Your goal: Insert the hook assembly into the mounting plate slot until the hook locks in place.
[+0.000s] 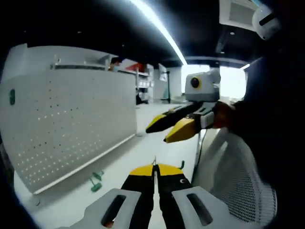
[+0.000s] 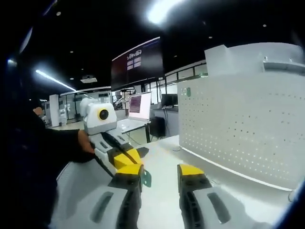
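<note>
In the left gripper view we saw the left gripper (image 1: 153,172) with its jaws pressed together on nothing. Two green hooks (image 1: 96,181) lay on the white table (image 1: 143,143) at the near left, just in front of the upright pegboard mounting plate (image 1: 71,124), their long axes slanting toward it. In the right gripper view the right gripper (image 2: 159,176) had its jaws apart, a green piece (image 2: 147,178) touching its left jaw.
</note>
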The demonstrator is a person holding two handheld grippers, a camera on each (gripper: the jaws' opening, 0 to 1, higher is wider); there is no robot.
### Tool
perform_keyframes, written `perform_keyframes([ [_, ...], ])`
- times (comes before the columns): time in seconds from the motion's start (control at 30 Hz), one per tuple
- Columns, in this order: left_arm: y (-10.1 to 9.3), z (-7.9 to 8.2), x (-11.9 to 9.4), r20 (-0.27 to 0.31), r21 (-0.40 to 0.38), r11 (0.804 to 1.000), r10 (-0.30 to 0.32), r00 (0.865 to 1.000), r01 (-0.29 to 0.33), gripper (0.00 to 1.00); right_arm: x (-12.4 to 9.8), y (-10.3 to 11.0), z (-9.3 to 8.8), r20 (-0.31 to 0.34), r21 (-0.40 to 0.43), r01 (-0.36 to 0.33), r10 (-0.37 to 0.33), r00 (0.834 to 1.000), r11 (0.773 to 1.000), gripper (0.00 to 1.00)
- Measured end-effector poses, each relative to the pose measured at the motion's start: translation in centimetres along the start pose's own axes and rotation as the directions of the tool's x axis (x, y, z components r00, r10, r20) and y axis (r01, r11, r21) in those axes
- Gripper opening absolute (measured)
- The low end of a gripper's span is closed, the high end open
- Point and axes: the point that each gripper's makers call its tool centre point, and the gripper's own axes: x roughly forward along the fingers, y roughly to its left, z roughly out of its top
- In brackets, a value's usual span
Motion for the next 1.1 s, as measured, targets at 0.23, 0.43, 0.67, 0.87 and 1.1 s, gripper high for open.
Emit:
perform_keyframes([
  [0.23,0.0,0.2,-0.1,0.044,-0.056,0.998,-0.006,0.999,0.009,0.01,-0.4,1.9,0.0,0.0,0.001,-0.111,0.111,0.994,0.994,0.22],
  [0.43,0.5,1.6,-1.1,0.107,-0.104,0.995,0.006,0.994,0.006,0.01,-0.6,5.9,1.1,-0.012,-0.083,-0.338,0.338,0.941,0.938,0.18],
  [0.67,-0.7,3.8,-3.2,0.144,-0.09,0.995,-0.032,0.989,0.045,0.01,-1.0,9.2,2.4,-0.021,-0.122,-0.492,0.494,0.869,0.862,0.14],
  [0.87,-2.2,5.0,-4.6,0.161,-0.088,0.993,-0.069,0.984,0.084,0.01,-1.1,10.3,3.3,-0.03,-0.123,-0.56,0.561,0.827,0.819,0.14],
  [1.1,-3.1,6.4,-5.7,0.233,-0.11,0.986,-0.095,0.968,0.123,0.01,-1.6,11.6,4.3,0.004,-0.095,-0.631,0.634,0.773,0.77,0.07],
])
